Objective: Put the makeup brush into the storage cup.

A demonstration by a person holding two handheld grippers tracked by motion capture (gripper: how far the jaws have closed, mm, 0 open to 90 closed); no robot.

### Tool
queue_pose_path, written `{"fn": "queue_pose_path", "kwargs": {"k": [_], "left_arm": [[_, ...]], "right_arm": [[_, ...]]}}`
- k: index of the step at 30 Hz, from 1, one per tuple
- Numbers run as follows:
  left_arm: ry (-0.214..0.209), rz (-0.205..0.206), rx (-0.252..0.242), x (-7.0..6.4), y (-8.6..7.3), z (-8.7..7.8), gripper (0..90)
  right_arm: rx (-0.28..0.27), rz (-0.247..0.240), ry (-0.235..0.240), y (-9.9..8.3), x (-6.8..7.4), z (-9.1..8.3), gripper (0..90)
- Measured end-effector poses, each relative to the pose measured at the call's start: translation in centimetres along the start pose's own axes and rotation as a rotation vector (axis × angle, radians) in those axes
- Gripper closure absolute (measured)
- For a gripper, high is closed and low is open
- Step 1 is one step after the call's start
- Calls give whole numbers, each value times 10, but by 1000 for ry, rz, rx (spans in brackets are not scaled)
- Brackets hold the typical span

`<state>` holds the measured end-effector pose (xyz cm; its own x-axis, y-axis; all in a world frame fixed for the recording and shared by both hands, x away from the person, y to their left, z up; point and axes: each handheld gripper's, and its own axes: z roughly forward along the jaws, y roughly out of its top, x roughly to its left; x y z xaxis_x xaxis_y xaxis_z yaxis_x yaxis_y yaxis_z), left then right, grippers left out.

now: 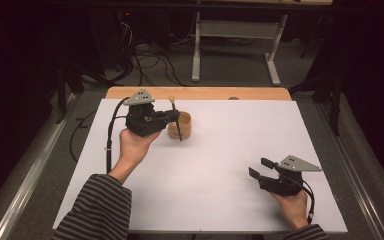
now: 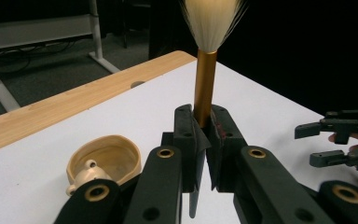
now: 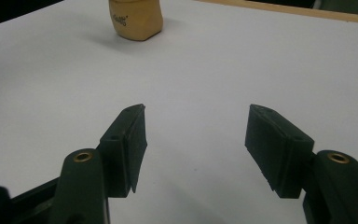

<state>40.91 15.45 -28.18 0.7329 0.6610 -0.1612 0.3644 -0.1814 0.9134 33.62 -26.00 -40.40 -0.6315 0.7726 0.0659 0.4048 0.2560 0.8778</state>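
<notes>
My left gripper (image 1: 174, 116) is shut on a makeup brush (image 1: 176, 121) with a gold ferrule, pale bristles and a dark handle. In the left gripper view the brush (image 2: 205, 88) stands upright between the jaws of the left gripper (image 2: 204, 135), bristles up. A tan cup (image 1: 185, 126) stands on the white mat just right of that gripper, and the brush handle hangs in front of it. The same cup (image 2: 103, 161) sits lower left in the left gripper view, open and hollow. My right gripper (image 1: 260, 167) rests open near the front right, with nothing between its jaws (image 3: 196, 135).
The white mat (image 1: 220, 165) covers most of the wooden table (image 1: 200, 93). Beyond the far edge are the floor, cables and the legs of a white desk (image 1: 272, 62). The cup (image 3: 136, 18) stands far ahead of the right gripper.
</notes>
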Motion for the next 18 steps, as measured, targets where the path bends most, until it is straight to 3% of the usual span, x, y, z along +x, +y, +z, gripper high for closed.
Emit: {"fn": "queue_pose_path", "kwargs": {"k": [9,12,18], "left_arm": [[20,-23,1,9,3,8,833],[62,2,-6,11,6,11,833],[80,-17,-10,17,9,17,834]], "right_arm": [[0,3,-8,-1,0,-1,402],[-7,-4,-10,0,-1,-2,403],[-15,8,-17,0,-2,-3,404]]}}
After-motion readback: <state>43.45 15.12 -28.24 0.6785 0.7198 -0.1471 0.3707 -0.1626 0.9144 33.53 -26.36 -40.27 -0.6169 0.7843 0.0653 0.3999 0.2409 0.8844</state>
